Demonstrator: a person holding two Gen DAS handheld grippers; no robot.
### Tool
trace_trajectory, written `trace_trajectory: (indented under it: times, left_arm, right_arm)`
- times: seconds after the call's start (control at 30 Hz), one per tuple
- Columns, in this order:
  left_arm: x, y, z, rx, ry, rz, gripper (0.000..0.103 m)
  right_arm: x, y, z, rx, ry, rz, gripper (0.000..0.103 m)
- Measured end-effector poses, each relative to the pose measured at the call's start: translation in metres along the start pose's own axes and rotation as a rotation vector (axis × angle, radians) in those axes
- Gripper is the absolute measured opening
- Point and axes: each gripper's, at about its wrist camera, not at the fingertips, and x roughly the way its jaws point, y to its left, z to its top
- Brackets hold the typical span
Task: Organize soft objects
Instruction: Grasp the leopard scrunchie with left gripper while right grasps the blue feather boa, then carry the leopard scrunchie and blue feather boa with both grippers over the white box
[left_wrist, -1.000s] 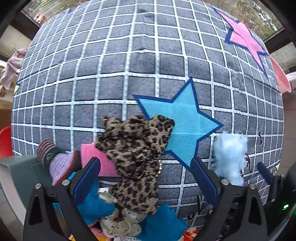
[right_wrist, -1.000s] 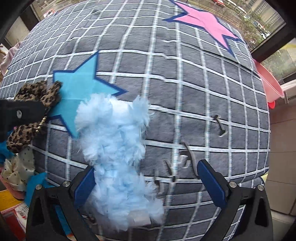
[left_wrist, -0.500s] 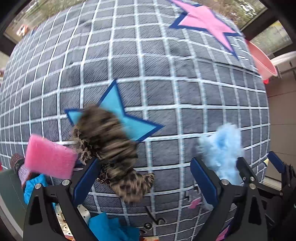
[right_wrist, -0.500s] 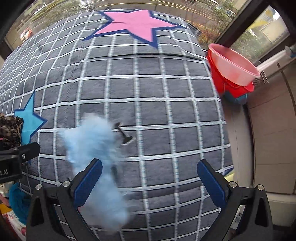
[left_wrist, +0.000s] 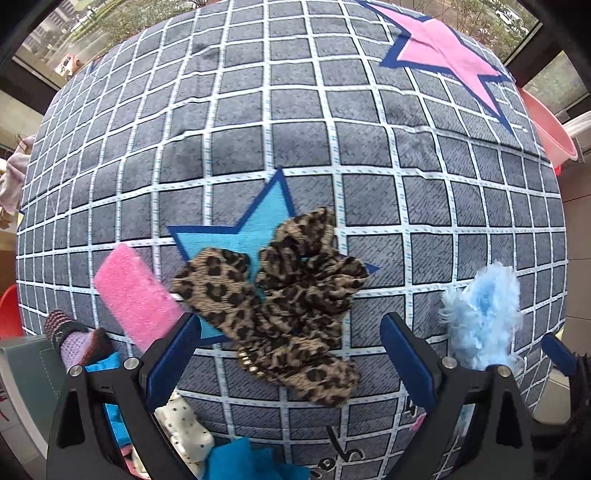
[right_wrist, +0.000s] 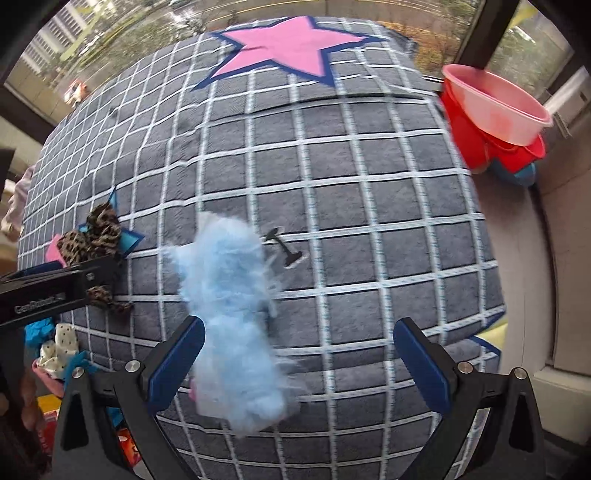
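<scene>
A leopard-print scrunchie (left_wrist: 280, 295) lies on the grey grid cushion (left_wrist: 295, 129), partly over a blue star. A pink sponge (left_wrist: 133, 295) lies to its left. My left gripper (left_wrist: 291, 354) is open and empty, just in front of the scrunchie. A fluffy light-blue piece (right_wrist: 232, 325) lies on the cushion (right_wrist: 351, 184) between my right gripper's jaws, nearer the left one. My right gripper (right_wrist: 299, 358) is open. The blue piece also shows in the left wrist view (left_wrist: 484, 321). The scrunchie shows at the left of the right wrist view (right_wrist: 92, 240).
A heap of soft things sits at the cushion's front left: a striped sock (left_wrist: 70, 339), a polka-dot cloth (left_wrist: 184, 432), blue fabric (left_wrist: 255, 458). Red and pink basins (right_wrist: 495, 118) stand at the right by the window. A grey box (left_wrist: 26, 376) is at the left.
Both grippers pulled back from the cushion and are open wide. The scrunchie, sponge and blue fluffy piece shifted in view; the fluffy piece is blurred in the right wrist view.
</scene>
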Motion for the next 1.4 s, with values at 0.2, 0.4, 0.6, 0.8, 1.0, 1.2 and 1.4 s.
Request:
trace_trajectory:
  times: [0.2, 0.4, 0.6, 0.8, 1.0, 1.2, 1.4]
  left_arm:
    - [0.028, -0.025, -0.015, -0.029, 0.047, -0.002, 0.1]
    - [0.037, -0.007, -0.018, -0.073, 0.056, -0.05, 0.103]
    - [0.039, -0.01, -0.02, -0.088, 0.005, -0.048, 0.103]
    - [0.026, -0.015, -0.026, -0.109, 0.041, -0.043, 0.102]
    - [0.002, -0.034, -0.023, -0.026, -0.006, -0.061, 0.048]
    - [-0.02, -0.035, -0.032, 0.0, -0.018, -0.15, 0.048]
    - [-0.053, -0.033, -0.047, 0.02, -0.055, -0.171, 0.048]
  right_arm:
    - [0.026, 0.027, -0.019, -0.028, 0.077, -0.031, 0.103]
    - [0.029, 0.018, -0.039, -0.053, 0.088, -0.076, 0.103]
    - [0.038, 0.03, -0.028, -0.025, 0.089, -0.059, 0.103]
    - [0.042, 0.03, -0.016, -0.009, 0.114, -0.078, 0.103]
    - [0.027, 0.042, -0.022, -0.052, 0.074, -0.075, 0.055]
    - [0.018, 0.045, -0.016, -0.028, 0.074, -0.02, 0.029]
    - [0.004, 0.039, -0.021, 0.029, 0.077, 0.031, 0.029]
